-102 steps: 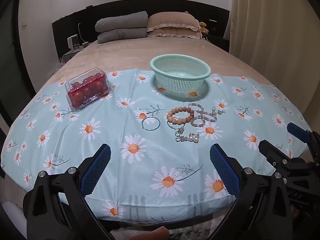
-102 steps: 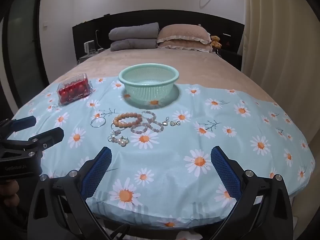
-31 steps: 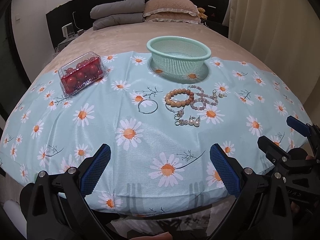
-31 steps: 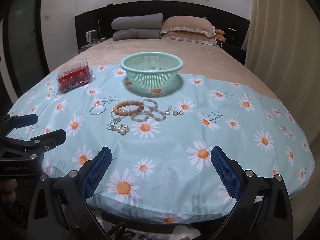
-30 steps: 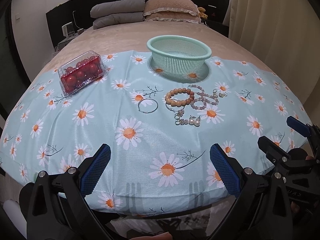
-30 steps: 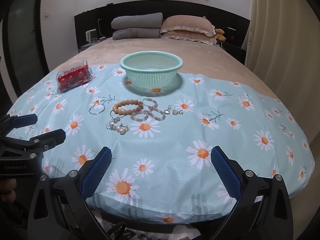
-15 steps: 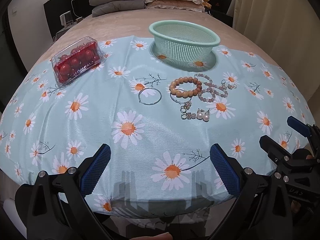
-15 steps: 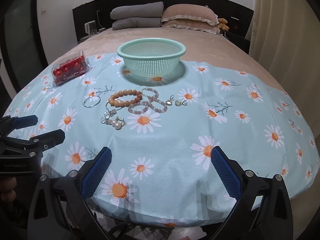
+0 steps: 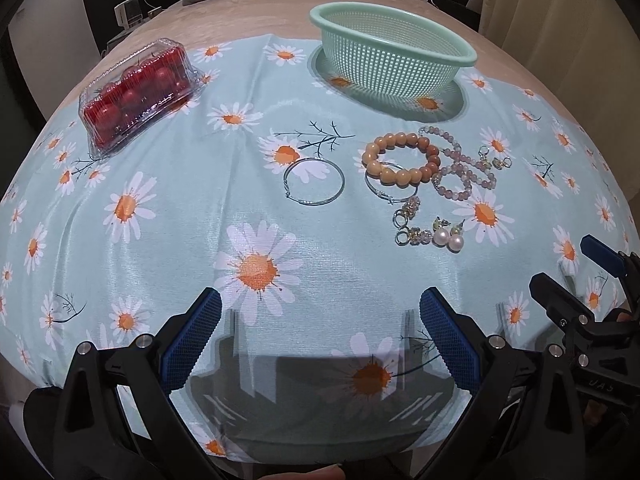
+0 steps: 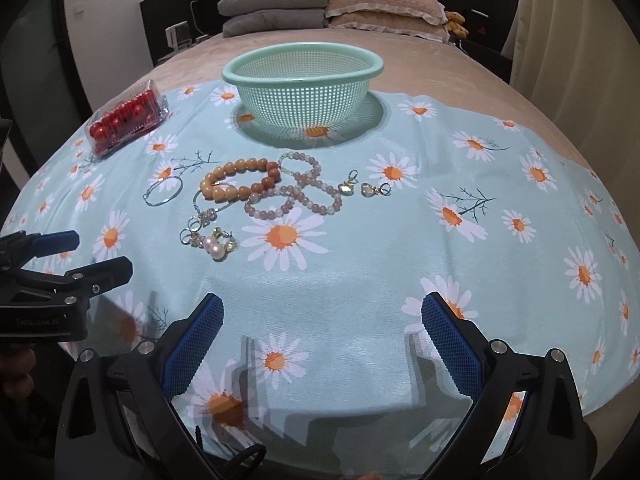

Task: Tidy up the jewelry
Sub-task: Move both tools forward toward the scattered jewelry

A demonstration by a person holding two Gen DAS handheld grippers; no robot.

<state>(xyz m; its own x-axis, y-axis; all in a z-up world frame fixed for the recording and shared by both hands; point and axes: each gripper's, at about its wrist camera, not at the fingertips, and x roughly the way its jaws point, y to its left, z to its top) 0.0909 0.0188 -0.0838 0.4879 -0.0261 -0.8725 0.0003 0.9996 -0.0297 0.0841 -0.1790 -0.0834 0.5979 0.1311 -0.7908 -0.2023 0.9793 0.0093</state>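
Jewelry [image 9: 416,184] untouched; left gripper [image 9: 320,344], right gripper [image 10: 322,344] fingers wide, empty.

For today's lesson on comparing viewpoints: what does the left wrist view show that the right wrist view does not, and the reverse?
Only the left wrist view shows the right gripper from the side, at the right edge. Only the right wrist view shows the left gripper at the left edge, the whole grey pillows and the headboard. Both share the green basket, the tomato box, the orange bead bracelet, the pearl earrings and the daisy cloth.
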